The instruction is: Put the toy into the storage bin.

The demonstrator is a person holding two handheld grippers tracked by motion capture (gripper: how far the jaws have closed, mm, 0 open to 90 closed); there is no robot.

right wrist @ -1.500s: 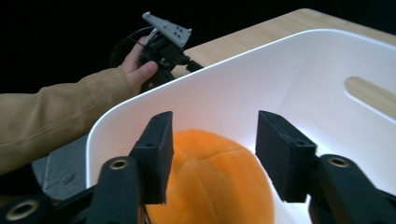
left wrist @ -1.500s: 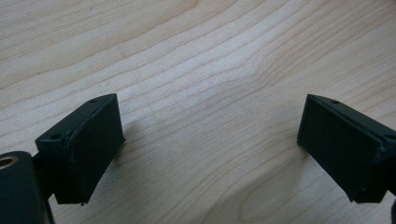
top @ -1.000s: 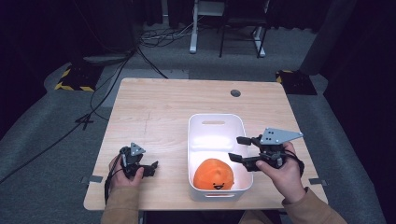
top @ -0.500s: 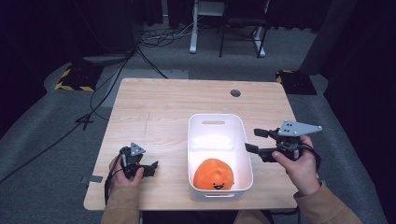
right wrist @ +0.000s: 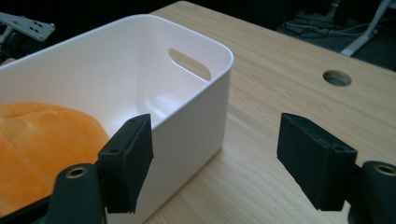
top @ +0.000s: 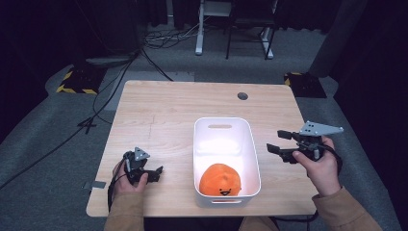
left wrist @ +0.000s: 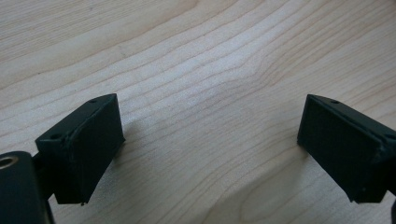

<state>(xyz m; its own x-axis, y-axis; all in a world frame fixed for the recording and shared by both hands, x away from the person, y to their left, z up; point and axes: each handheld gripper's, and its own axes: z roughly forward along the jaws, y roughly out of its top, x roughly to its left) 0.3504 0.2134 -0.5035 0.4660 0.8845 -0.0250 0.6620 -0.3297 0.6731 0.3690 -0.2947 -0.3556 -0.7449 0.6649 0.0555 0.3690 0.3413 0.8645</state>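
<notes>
Room dark all round; overhead light falls on the pale wooden table [top: 168, 115], brightest inside the white plastic bin [top: 226, 144], near blown out. High view soft, grainy. Gripper views sharper, the black jaws casting soft shadows on the wood, far background blurred.

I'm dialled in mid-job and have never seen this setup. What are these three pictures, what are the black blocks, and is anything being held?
No robot here: a person holds a two-jaw gripper in each hand. The high view looks down on the wooden table. The left gripper rests near the table's front edge; the right gripper hovers beside the white bin. An orange plush toy with a small face lies in the bin's near end. The other two pictures come from cameras riding on each gripper; the black blocks are that gripper's own jaws. The left gripper view shows open jaws over bare wood. The right gripper's jaws have just been opening, with nothing between them. Neither gripper holds anything.
</notes>
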